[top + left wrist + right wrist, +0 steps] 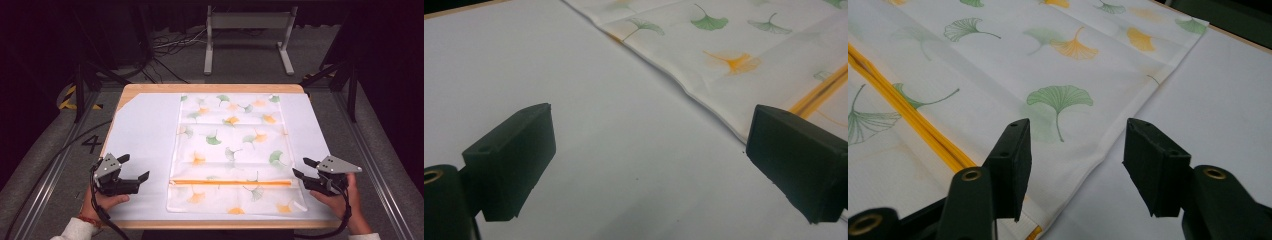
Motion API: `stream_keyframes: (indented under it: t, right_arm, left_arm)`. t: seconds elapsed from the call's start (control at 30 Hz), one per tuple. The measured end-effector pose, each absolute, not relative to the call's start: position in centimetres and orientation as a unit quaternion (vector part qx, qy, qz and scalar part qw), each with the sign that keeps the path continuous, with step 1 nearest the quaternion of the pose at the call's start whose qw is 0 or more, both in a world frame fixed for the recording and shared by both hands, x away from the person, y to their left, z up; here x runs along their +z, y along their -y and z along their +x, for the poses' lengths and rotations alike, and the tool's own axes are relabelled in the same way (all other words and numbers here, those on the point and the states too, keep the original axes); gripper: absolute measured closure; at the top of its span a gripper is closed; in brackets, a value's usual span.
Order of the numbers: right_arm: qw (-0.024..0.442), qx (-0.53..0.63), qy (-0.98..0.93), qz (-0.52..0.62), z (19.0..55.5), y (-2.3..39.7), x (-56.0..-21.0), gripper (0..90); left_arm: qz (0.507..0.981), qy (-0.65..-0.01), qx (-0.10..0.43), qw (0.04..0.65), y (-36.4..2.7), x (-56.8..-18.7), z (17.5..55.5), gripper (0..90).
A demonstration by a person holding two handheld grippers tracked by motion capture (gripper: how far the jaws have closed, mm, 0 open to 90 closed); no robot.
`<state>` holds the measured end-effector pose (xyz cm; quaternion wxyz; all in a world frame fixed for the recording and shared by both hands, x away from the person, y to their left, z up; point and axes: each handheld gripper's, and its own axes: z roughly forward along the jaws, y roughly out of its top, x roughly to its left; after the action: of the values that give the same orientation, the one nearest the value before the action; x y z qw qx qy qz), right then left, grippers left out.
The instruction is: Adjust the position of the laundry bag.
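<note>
Nearest, at the front edge of the counter (145, 97), the two grippers are seen flanking a printed cloth bag (232, 150) that lies flat on a white sheet (145, 130). The left gripper (136, 167) is held over bare sheet, well to the left of the bag's left edge, jaws spread wide and nothing between them; in the left gripper view that edge (704, 100) runs diagonally ahead and to the right of the jaws. The right gripper (303, 167) is released too, yet sits closer: in the right gripper view the bag's right edge (1118, 137) passes between its jaws, untouched. So the right hand is judged the nearer one for a pinch.

Farther in, an orange zip (232, 183) crosses the bag from side to side near its front end, while the bag's long axis runs away from the person towards the far edge of the counter. Open sheet is left on both sides for sliding or folding; little room remains beyond the bag's far end.
</note>
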<state>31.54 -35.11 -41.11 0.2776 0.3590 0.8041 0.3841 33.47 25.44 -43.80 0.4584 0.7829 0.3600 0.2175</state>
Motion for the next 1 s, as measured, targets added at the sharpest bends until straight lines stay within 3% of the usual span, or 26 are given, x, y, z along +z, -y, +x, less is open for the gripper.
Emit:
stream_keyframes:
  t: [0.4,0.57,1.0]
  right_arm:
    - [0.268,0.372,-0.818,0.347,32.5,32.9,-40.9,37.6]
    - [0.262,0.367,-0.825,0.340,33.2,31.1,-40.6,29.7]
    - [0.270,0.371,-0.822,0.338,34.0,29.0,-40.1,35.2]
  left_arm:
    - [0.799,-0.337,0.212,0.451,-24.6,-44.1,31.9,11.1]
    - [0.802,-0.336,0.212,0.447,-24.2,-44.1,31.5,13.7]
    - [0.809,-0.319,0.199,0.452,-22.9,-43.7,32.2,17.3]
